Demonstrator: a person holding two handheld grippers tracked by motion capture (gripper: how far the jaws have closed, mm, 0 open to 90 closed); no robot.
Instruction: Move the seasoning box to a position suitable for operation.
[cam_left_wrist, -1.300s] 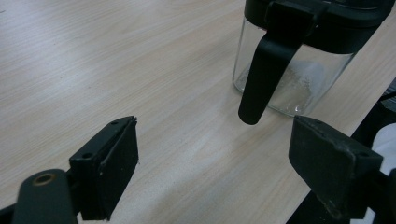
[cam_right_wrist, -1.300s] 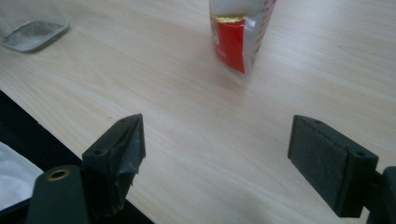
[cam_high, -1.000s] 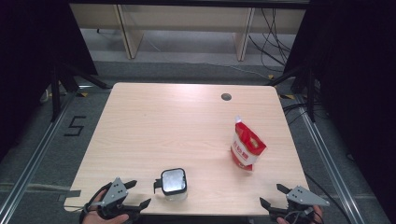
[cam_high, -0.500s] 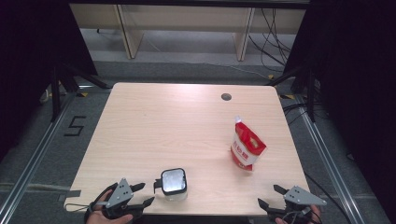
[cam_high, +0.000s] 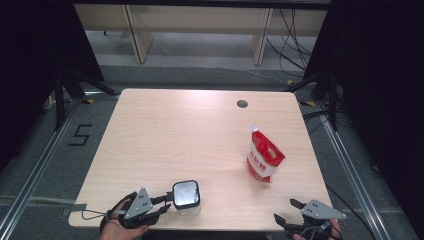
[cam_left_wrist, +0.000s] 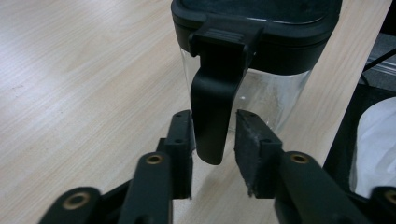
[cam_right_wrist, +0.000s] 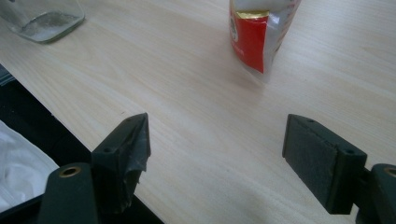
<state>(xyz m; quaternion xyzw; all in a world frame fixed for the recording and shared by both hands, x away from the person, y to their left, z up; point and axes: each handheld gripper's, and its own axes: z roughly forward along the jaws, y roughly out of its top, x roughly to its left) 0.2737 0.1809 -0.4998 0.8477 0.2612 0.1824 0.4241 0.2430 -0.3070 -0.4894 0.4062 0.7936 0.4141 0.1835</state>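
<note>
A clear glass jar (cam_high: 186, 196) with a black lid stands near the table's front edge, left of centre. In the left gripper view its black lid latch (cam_left_wrist: 212, 107) hangs down over the glass (cam_left_wrist: 271, 95). My left gripper (cam_high: 167, 200) (cam_left_wrist: 214, 140) is open narrowly, its jaws straddling that latch, with a thin gap on the right side. A red and white pouch (cam_high: 264, 159) (cam_right_wrist: 254, 37) stands upright at the right. My right gripper (cam_high: 286, 211) (cam_right_wrist: 217, 140) is wide open at the front right edge, holding nothing, short of the pouch.
The wooden table (cam_high: 190, 135) has a small round hole (cam_high: 242, 104) at the back right. The jar's base (cam_right_wrist: 44, 18) shows at the top left of the right gripper view. White cloth (cam_left_wrist: 378, 144) lies below the table's front edge.
My left gripper has moved right along the front edge until its jaws reach the jar's latch. The right gripper has barely shifted. Jar and pouch have stayed put.
</note>
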